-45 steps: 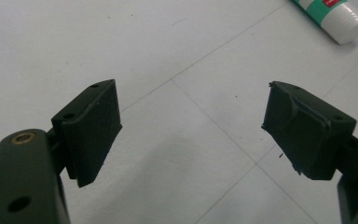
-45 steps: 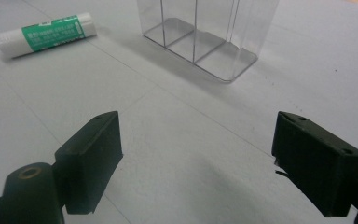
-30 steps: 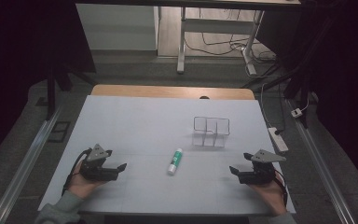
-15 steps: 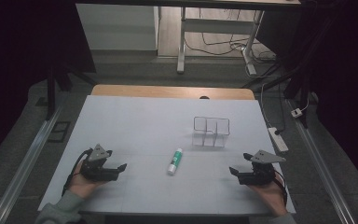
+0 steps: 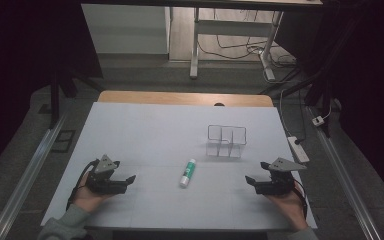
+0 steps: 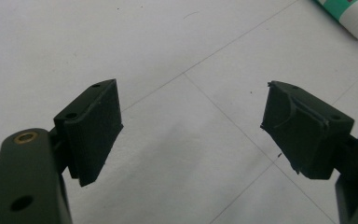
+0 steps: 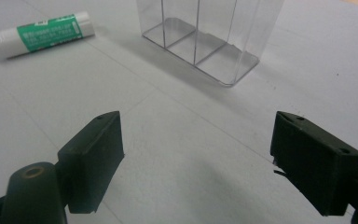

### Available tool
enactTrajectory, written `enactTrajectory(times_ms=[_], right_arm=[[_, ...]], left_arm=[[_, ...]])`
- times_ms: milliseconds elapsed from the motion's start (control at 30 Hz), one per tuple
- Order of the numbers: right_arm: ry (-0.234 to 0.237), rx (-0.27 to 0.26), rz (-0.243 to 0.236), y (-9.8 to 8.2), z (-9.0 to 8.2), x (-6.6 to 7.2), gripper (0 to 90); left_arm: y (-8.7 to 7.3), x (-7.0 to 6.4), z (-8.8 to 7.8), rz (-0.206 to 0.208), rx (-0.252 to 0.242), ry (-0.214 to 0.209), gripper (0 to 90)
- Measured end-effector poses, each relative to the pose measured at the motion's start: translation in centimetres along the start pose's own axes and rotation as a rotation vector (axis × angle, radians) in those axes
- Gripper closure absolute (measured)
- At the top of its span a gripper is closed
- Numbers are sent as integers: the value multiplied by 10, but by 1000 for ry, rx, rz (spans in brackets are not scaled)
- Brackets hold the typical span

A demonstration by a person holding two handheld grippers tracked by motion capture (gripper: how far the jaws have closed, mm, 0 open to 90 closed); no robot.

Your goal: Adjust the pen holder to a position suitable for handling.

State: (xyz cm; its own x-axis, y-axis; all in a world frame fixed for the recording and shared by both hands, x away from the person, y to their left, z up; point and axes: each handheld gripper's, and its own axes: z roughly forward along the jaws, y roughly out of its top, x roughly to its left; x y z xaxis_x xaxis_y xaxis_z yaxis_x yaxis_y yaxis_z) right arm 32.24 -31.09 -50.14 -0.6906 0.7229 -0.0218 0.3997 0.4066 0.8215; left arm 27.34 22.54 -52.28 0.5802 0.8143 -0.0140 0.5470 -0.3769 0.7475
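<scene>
A white glue stick with a green label (image 5: 187, 172) lies flat on the white table top (image 5: 150, 130), between the two hands. Its end (image 6: 354, 14) shows at the top right of the left gripper view, and its whole body (image 7: 42, 33) at the top left of the right gripper view. A clear plastic organiser with three compartments (image 5: 226, 141) stands empty behind it (image 7: 209, 37). My left gripper (image 5: 129, 181) rests open near the front left. My right gripper (image 5: 250, 181) rests open near the front right. Both sets of jaws stand wide apart with nothing between them.
A wooden strip (image 5: 185, 98) runs along the table's far edge. A white power strip (image 5: 298, 148) lies just off the right side. Metal rails (image 5: 25, 175) flank the table. Desk legs and cables (image 5: 230, 45) stand on the floor beyond.
</scene>
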Motion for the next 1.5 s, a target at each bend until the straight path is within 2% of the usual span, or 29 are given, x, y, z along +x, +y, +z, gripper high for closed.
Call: enactTrajectory(times_ms=[133,367,400,500,700,733,767,833,867,900,933,1000,1033,1100,1267,1400,1500], right_arm=[[-7,5,-3,5,3,1,175],[-41,13,0,17,7,0,258],[-47,2,11,21,8,-2,318],[-73,1,27,27,11,-6,392],[-90,18,17,35,22,-12,550],[-90,18,17,35,22,-12,550],[-101,28,16,36,27,-13,615],[-109,38,12,37,29,-13,633],[-125,45,13,37,34,-16,706],[-130,43,12,38,35,-17,743],[-130,43,12,38,35,-17,743],[-149,40,6,42,40,-20,865],[-155,33,10,43,41,-22,897],[-170,27,12,46,44,-24,898],[-168,42,23,52,56,-28,898],[-182,45,31,52,63,-30,898],[-187,67,40,50,69,-32,898]], left_arm=[[0,0,0,3,3,2,193],[-1,1,0,-2,6,0,192],[-1,1,1,-1,7,0,192],[0,0,1,1,7,0,192],[-1,1,1,-1,8,0,193],[-1,1,1,-2,9,0,193],[-1,2,1,-3,9,-1,193],[-2,2,1,-3,11,0,193],[-2,3,1,-6,13,-1,193],[-2,3,1,-6,13,-1,193],[-2,3,2,-7,13,-1,193],[-2,3,2,-6,15,-1,193],[-2,2,2,-5,16,-1,193],[-2,2,2,-3,17,0,193],[-3,3,2,-6,18,-3,193],[-3,3,2,-5,18,-4,193],[-3,3,3,-5,20,-4,193]])
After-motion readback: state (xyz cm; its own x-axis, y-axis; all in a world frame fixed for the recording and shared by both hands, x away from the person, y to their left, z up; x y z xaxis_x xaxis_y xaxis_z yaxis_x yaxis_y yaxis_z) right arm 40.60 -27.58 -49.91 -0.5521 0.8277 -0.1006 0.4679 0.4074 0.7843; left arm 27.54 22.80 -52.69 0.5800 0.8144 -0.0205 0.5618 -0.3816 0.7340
